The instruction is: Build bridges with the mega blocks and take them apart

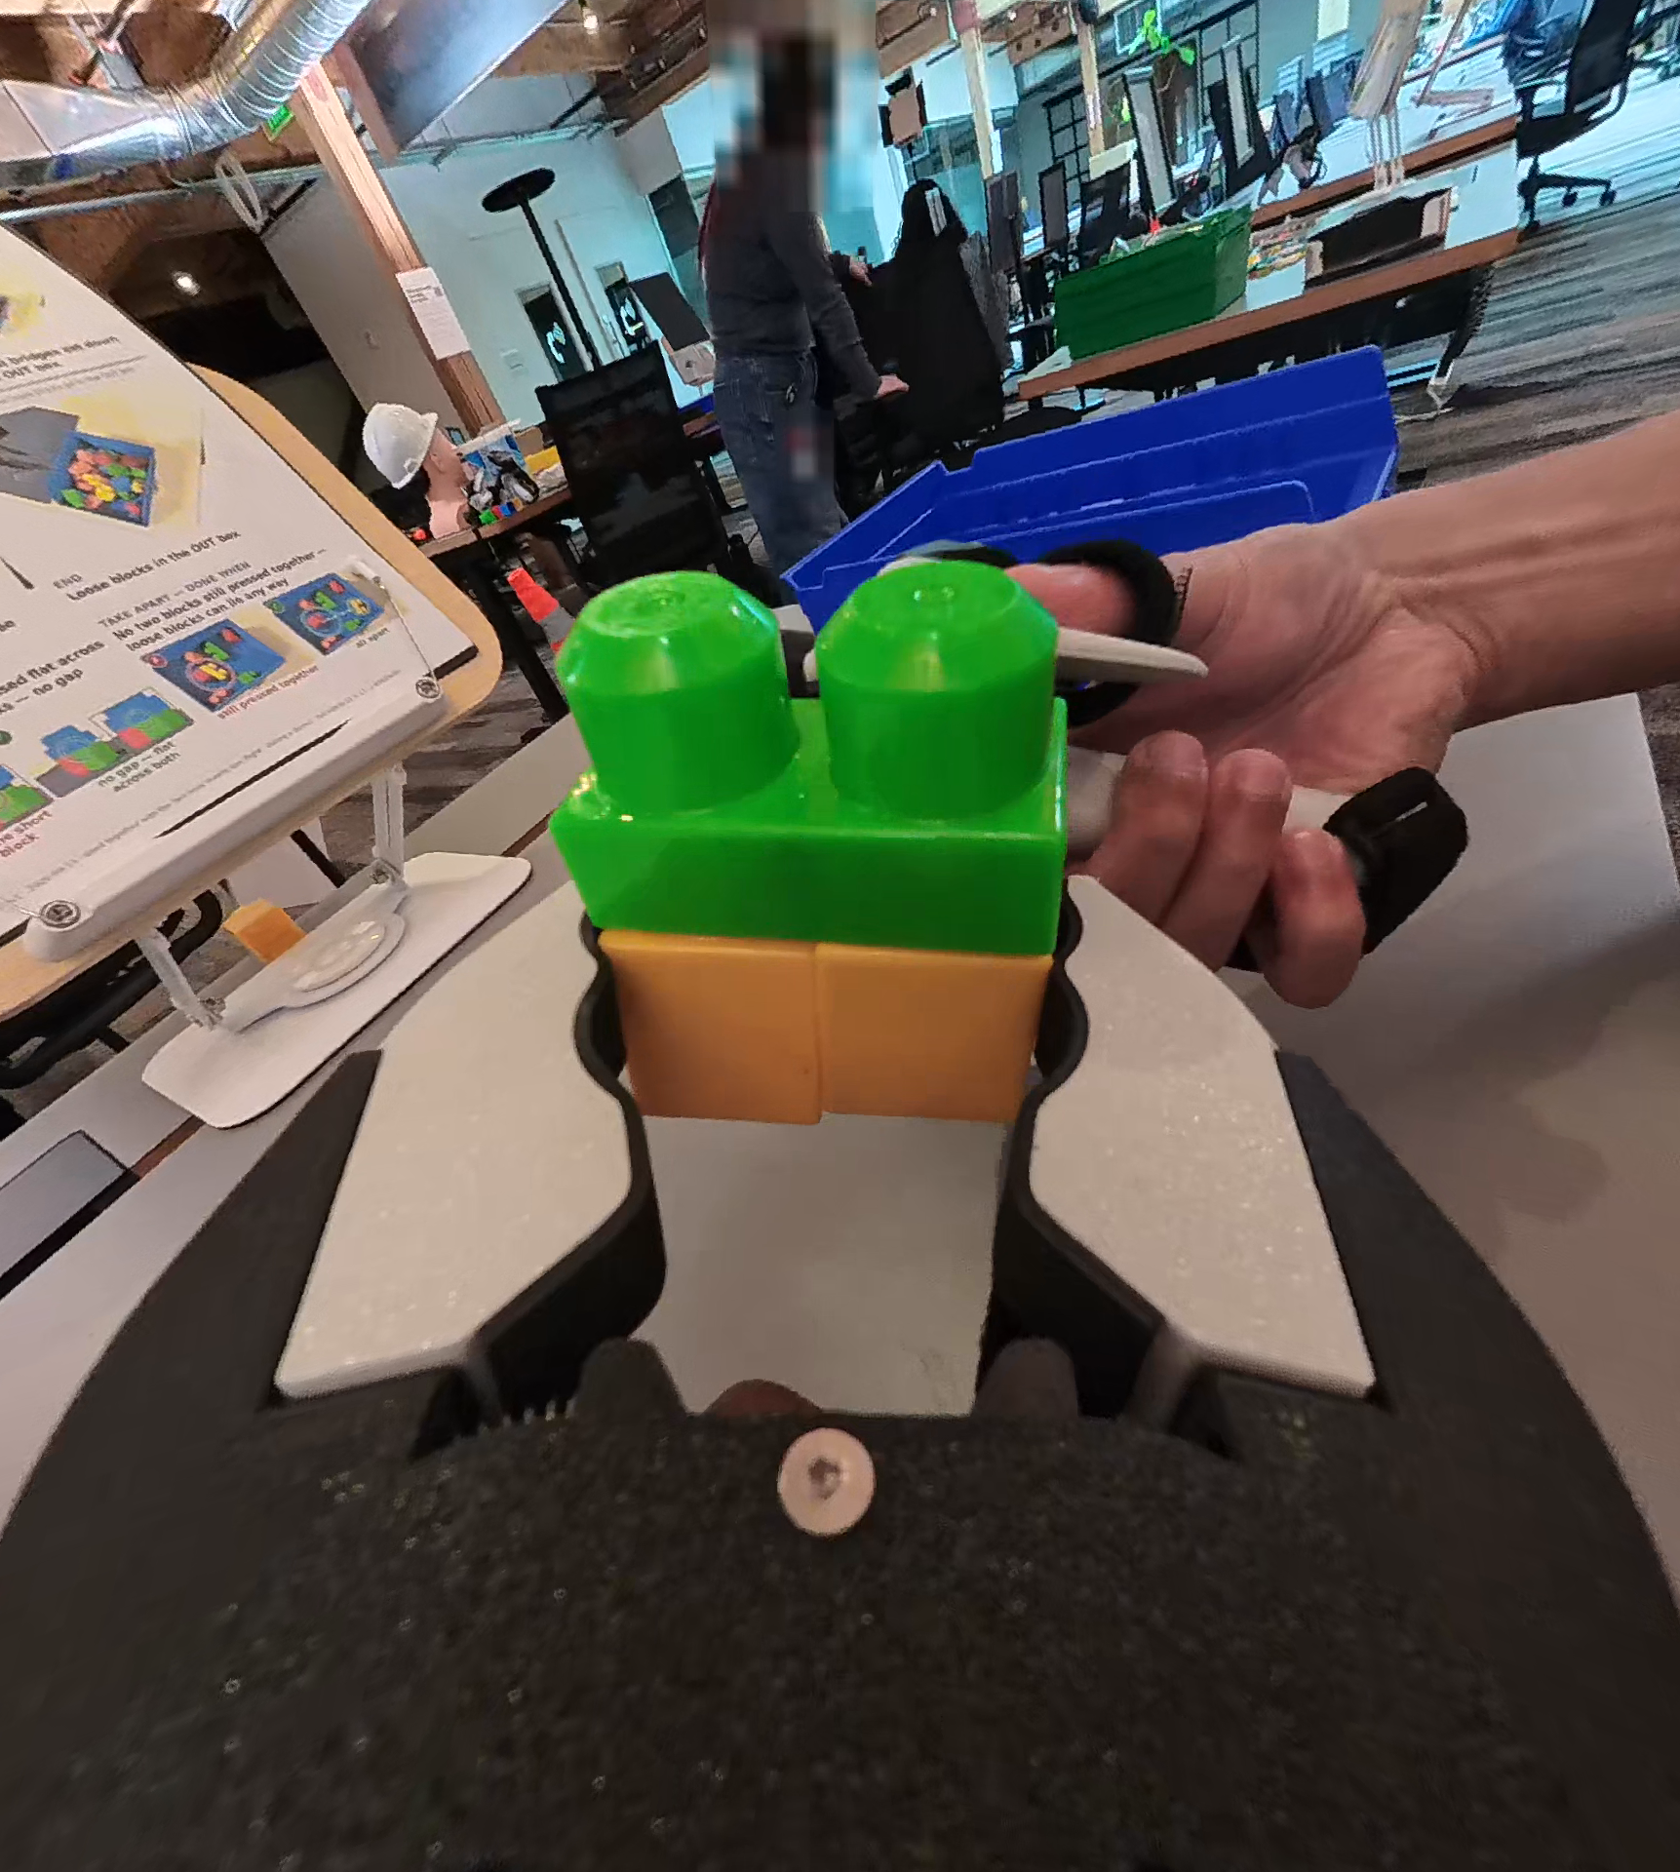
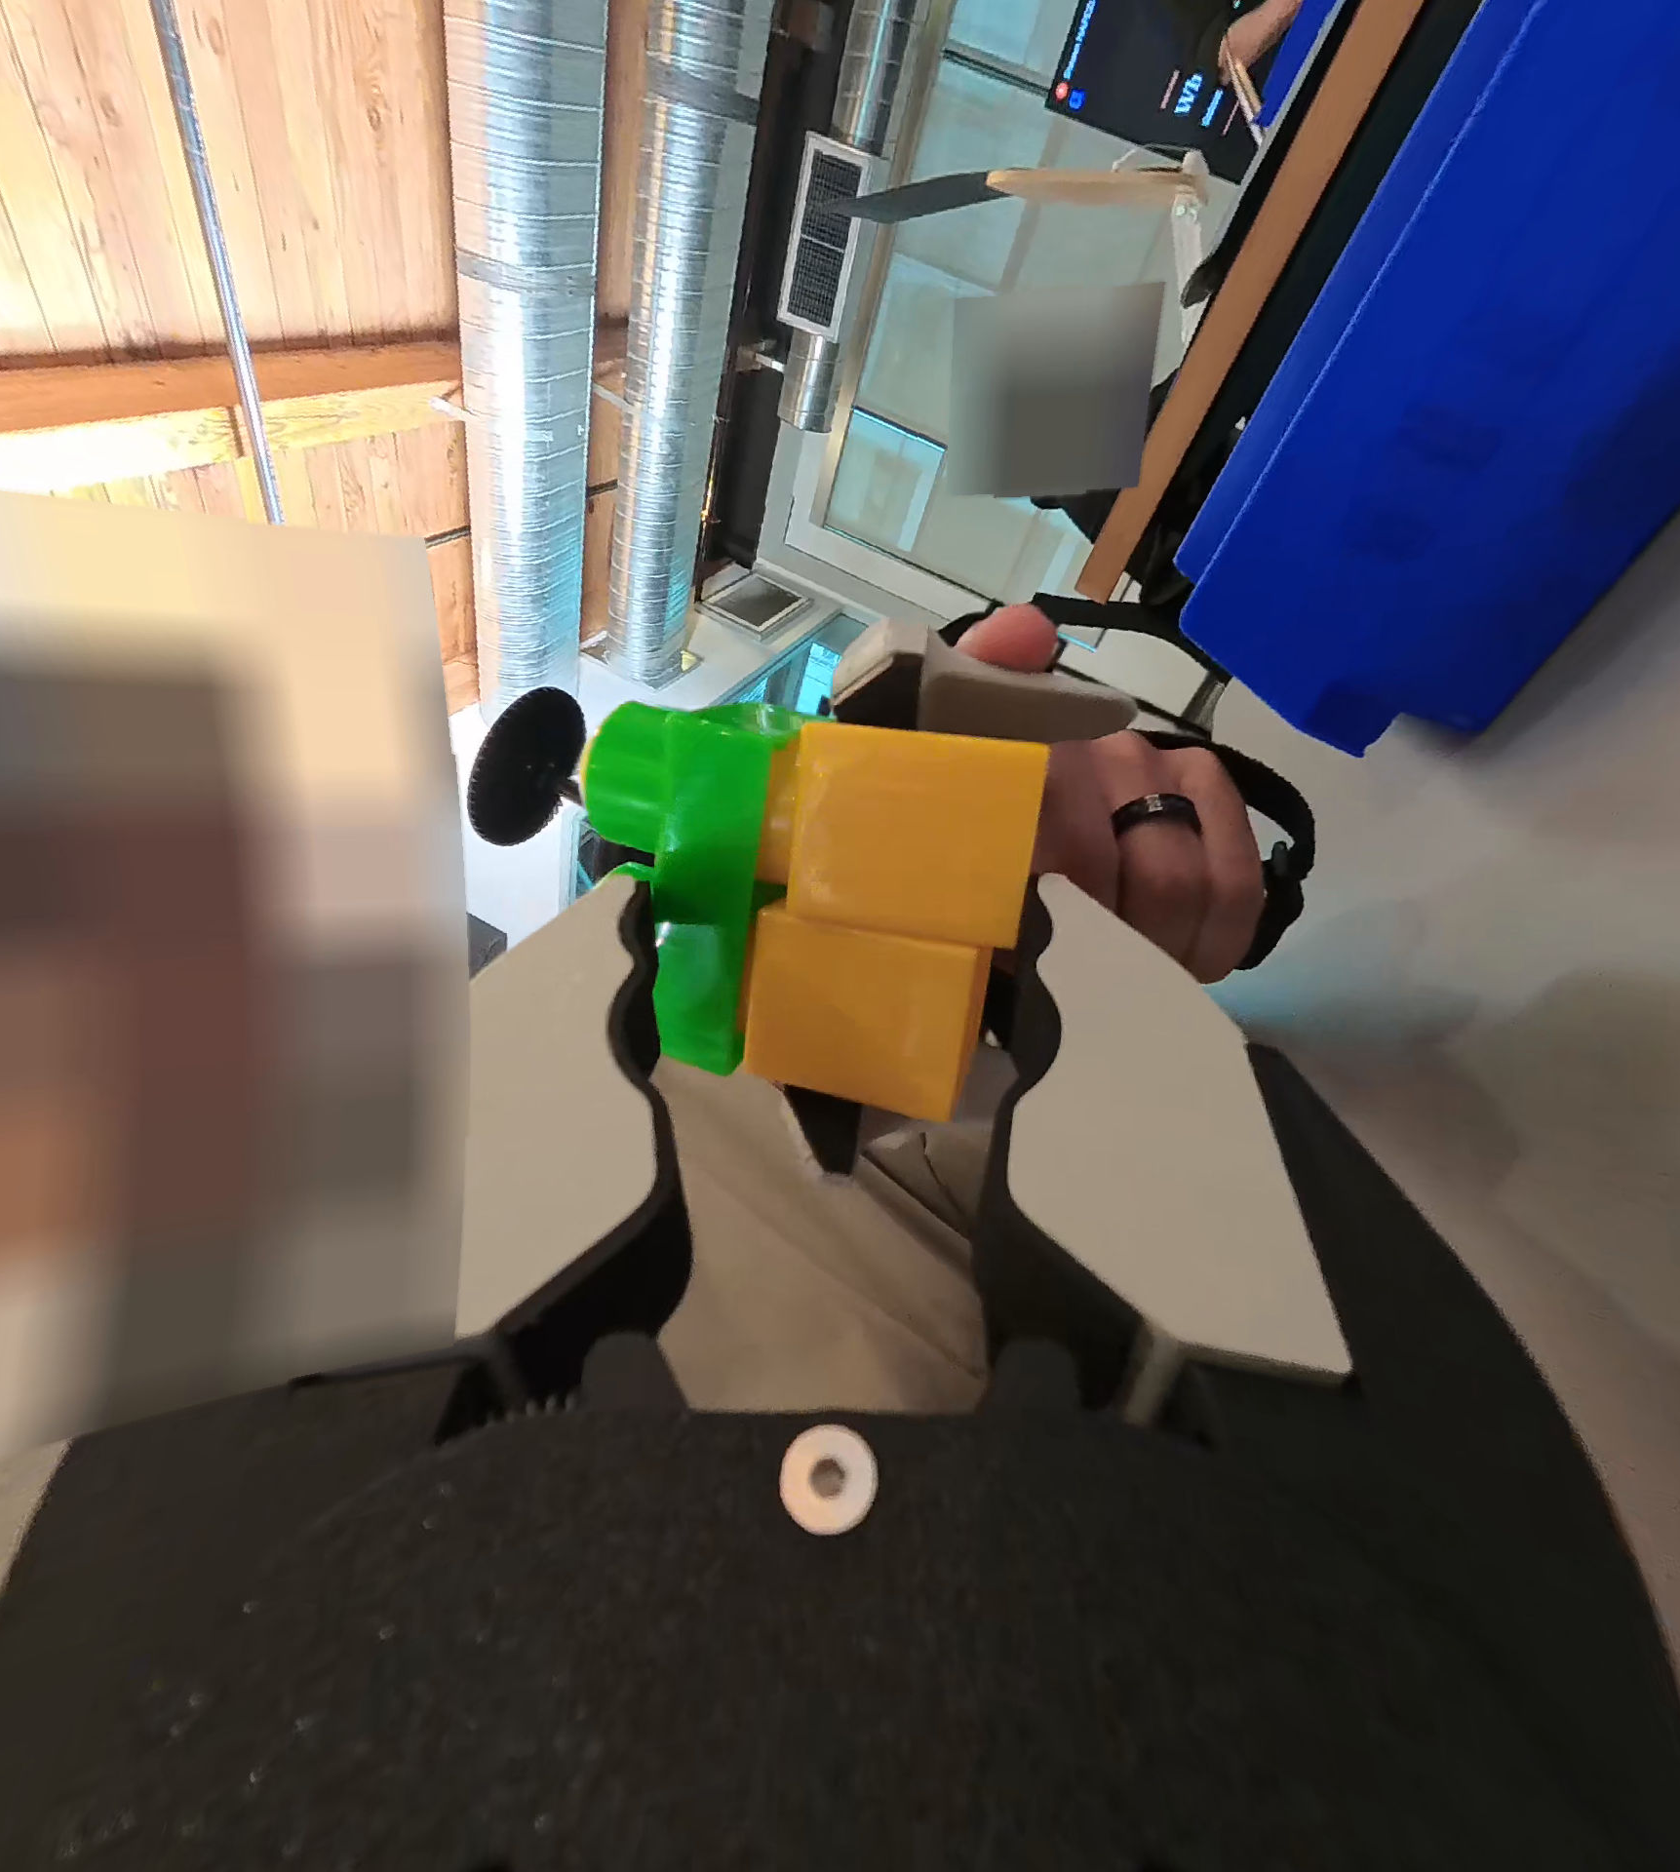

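A green two-stud block (image 1: pixel 805 841) sits pressed on two yellow blocks (image 1: pixel 825 1033) standing side by side. My left gripper (image 1: pixel 830 927) is shut on the yellow pair, one finger on each outer side, and holds the stack above the table. In the right wrist view the same stack lies sideways, green (image 2: pixel 704 881) to the left and yellow (image 2: pixel 906 831) to the right. My right gripper (image 2: pixel 835 902) is closed across it, one fingertip at the green side and one against the yellow. Its grey finger (image 1: pixel 1150 658) and the hand holding it show behind the studs.
A blue bin (image 1: pixel 1170 476) stands on the grey table (image 1: pixel 1524 1013) behind the stack; it also shows in the right wrist view (image 2: pixel 1524 405). An instruction board on a white stand (image 1: pixel 157 608) is at the left, with a small orange block (image 1: pixel 263 927) under it. People stand farther back. The tips of both grippers are at nearly the same place.
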Available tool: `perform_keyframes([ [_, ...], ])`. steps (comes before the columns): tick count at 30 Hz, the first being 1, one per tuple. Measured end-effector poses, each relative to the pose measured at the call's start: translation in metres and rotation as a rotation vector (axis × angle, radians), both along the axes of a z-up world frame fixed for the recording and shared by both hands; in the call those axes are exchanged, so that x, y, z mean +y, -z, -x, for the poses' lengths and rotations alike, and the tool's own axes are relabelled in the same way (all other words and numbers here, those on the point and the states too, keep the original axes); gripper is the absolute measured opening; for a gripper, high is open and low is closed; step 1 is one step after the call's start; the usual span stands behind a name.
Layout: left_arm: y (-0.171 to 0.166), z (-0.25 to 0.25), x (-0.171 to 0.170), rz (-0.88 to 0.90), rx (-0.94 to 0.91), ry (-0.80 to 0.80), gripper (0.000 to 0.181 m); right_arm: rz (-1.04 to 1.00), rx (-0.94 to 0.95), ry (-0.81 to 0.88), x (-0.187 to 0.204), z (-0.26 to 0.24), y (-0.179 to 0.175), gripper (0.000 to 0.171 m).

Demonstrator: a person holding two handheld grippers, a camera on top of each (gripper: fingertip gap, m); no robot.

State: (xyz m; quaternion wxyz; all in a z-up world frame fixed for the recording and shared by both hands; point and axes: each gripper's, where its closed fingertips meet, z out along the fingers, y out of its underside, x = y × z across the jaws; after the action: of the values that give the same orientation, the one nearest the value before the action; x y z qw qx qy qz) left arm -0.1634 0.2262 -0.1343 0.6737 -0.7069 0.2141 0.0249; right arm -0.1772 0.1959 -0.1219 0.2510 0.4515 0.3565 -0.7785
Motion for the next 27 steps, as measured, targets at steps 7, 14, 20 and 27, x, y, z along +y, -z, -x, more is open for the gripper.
perform_keyframes([
  [7, 0.002, 0.001, 0.001, 0.020, 0.032, -0.001, 0.081, 0.023, 0.001, -0.004, 0.002, -0.001, 0.000, 0.062],
  [14, 0.000, -0.001, 0.001, 0.006, 0.020, 0.004, 0.081, 0.045, 0.005, -0.017, 0.001, -0.003, 0.000, 0.062],
  [20, 0.007, 0.000, 0.001, 0.025, 0.134, -0.030, 0.080, 0.010, -0.045, -0.011, 0.003, -0.003, 0.001, 0.067],
  [27, 0.017, -0.005, 0.007, 0.065, 0.159, -0.041, 0.079, -0.059, -0.027, -0.012, -0.003, -0.005, 0.006, 0.070],
])
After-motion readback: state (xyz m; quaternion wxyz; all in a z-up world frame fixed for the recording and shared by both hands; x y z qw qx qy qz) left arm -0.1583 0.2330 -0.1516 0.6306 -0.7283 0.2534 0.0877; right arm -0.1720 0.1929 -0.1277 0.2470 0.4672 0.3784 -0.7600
